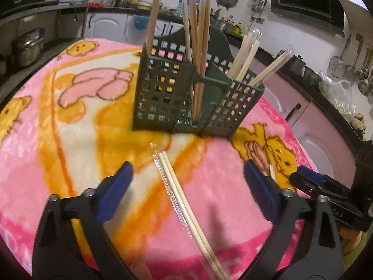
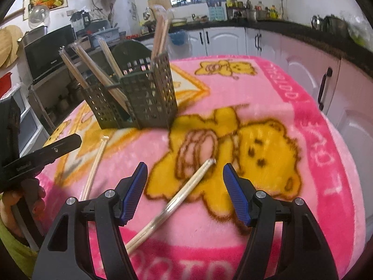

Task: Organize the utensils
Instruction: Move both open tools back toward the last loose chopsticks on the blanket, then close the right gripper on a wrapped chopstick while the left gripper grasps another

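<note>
1. A dark green perforated utensil holder stands upright on a pink and yellow cartoon-bear blanket, and serves as the landmark here.
2. Darker wooden chopsticks stand in its middle compartment, with one more rising from the compartment to its left in the left wrist view; paler chopsticks in clear wrappers lean outward from the compartment on its right.
3. In front of the holder, a wrapped pair of pale chopsticks lies flat on the blanket, one end near the holder's base and the length running toward the left gripper.
4. The left gripper's blue-padded jaws stand wide apart on either side of that pair, pads clear of it; nothing is grasped.
5. Farther from the holder, a second wrapped pair lies slantwise across the yellow bear print, between the jaws of the right gripper.
6. The right gripper's jaws are likewise spread, pads apart from the pair; it too is released and grasps nothing.
7. In the right wrist view, a person's hand holds the left gripper's handle, left of the holder, above a green sleeve.
8. Beyond the holder, white kitchen cabinets under a dark countertop ring the blanket; ladles and strainers hang on the wall.
</note>
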`<move>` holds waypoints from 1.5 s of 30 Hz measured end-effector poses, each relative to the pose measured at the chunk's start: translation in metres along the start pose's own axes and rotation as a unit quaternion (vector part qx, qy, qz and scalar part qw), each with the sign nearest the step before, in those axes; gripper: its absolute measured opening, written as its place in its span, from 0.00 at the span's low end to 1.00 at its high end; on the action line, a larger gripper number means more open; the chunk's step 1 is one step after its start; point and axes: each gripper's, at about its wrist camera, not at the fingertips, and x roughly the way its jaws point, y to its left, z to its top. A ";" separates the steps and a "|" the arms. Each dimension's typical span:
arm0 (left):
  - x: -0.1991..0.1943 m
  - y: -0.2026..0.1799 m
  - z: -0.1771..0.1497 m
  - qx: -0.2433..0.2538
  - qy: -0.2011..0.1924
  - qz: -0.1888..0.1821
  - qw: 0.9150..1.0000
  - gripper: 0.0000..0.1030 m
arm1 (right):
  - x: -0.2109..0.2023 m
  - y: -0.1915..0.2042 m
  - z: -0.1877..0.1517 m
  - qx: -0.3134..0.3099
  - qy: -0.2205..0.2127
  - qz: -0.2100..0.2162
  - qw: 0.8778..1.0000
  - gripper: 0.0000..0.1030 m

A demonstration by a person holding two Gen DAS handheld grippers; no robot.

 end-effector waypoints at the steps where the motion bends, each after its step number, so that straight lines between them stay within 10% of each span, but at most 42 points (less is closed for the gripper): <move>1: 0.002 0.000 -0.001 -0.001 0.005 -0.003 1.000 0.71 | 0.002 0.000 0.000 0.001 0.003 0.001 1.000 0.63; 23: 0.067 0.009 0.023 -0.010 0.120 0.009 0.993 0.61 | 0.055 -0.017 0.013 0.065 0.097 0.018 0.993 0.51; 38: 0.084 0.004 0.034 0.003 0.097 0.040 0.994 0.61 | 0.067 -0.031 0.018 0.085 0.088 0.008 0.992 0.17; 45: 0.089 0.000 0.034 0.018 0.093 0.069 0.993 0.39 | 0.063 -0.037 0.016 0.106 0.073 0.019 0.992 0.13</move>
